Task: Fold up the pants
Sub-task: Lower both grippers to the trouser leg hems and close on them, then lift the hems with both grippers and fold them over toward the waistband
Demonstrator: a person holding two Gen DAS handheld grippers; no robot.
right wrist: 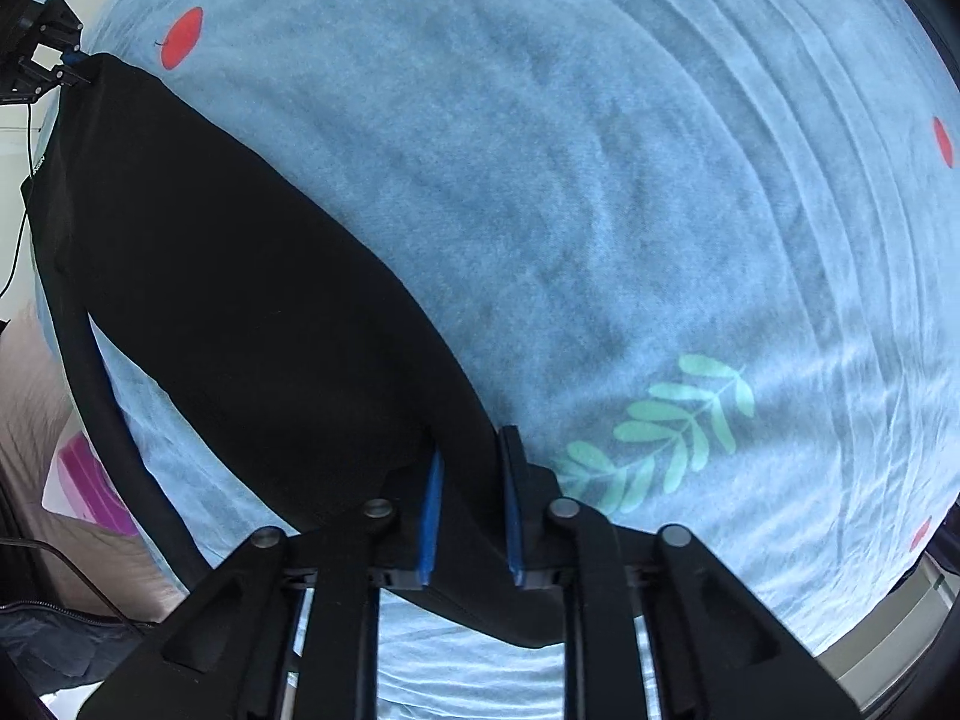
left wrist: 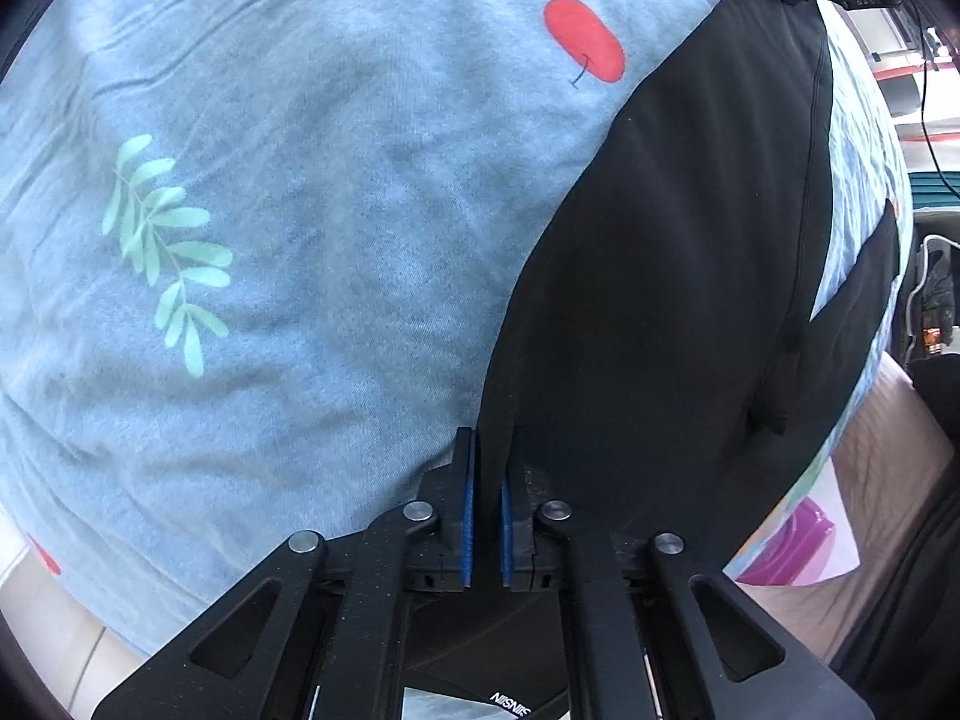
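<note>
Blue-padded fingers [left wrist: 471, 498] of my left claw [left wrist: 487, 480] and right claw [right wrist: 471, 492] are each pinching an edge of the black fabric pants [left wrist: 660, 300], stretching them above the pale blue printed bedsheet [left wrist: 300, 240], folding seemingly just beginning.

Your working surface is a bed covered by a light blue sheet [left wrist: 312, 276], wrinkled in soft creases and printed with red ovals [left wrist: 585, 39] and pale green leaf sprigs [left wrist: 168, 252]. In the right wrist view the same sheet [right wrist: 600, 192] fills the centre and right of the frame, a leaf sprig [right wrist: 660, 432] at lower right. The black pants [left wrist: 690, 276] lie stretched across it, running from lower centre to the upper right of the left wrist frame, and to upper left [right wrist: 240, 300] in the other.
</note>
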